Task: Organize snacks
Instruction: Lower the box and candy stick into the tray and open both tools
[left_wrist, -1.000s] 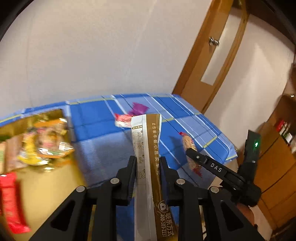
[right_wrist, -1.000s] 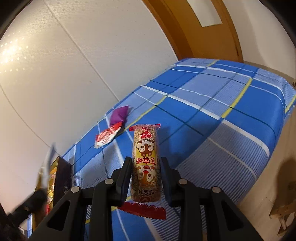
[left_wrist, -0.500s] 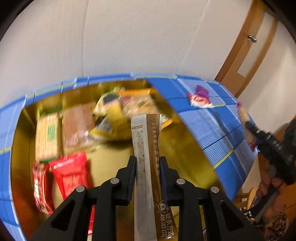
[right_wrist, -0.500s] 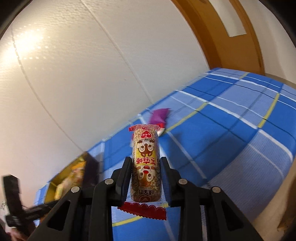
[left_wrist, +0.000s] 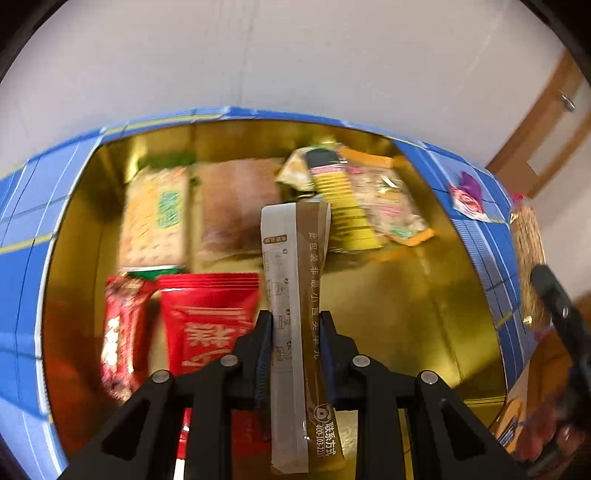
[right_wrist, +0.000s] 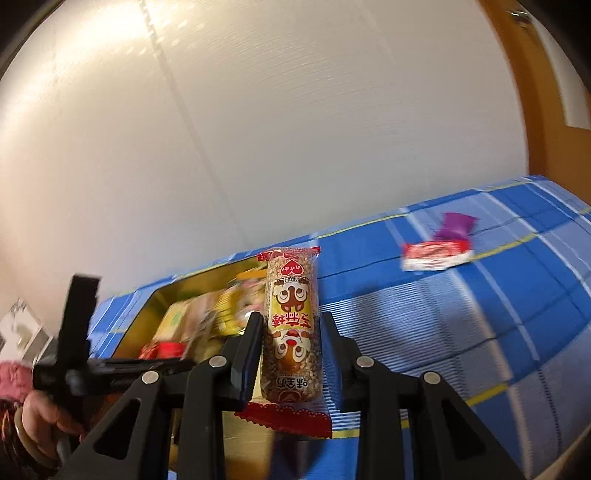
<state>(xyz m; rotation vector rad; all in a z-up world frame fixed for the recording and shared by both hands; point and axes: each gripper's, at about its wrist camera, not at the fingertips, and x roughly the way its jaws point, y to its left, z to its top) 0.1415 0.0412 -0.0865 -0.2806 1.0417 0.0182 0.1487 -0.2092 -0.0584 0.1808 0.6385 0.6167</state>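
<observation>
Left tool (left_wrist: 295, 345) is clamped on a brown-and-white stick sachet (left_wrist: 297, 280), hanging over the gold tin (left_wrist: 436, 321) on the blue-check table (right_wrist: 480, 314). Right tool (right_wrist: 288, 350) grips a sesame roll (right_wrist: 291, 325) beside the tin. Dropping-in step; next, probably lower into a bare spot and let go.

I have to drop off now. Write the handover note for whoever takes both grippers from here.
Left gripper: shut on a brown-and-white sachet, above the gold tray.
Right gripper: shut on a grain bar, over the blue checked cloth beside the tray.
Done: several packets already lie in the tray, among them a red packet and a yellow packet.
Left: put both held snacks in the tray, then fetch the red-and-white packet and the purple packet lying on the cloth.
</observation>
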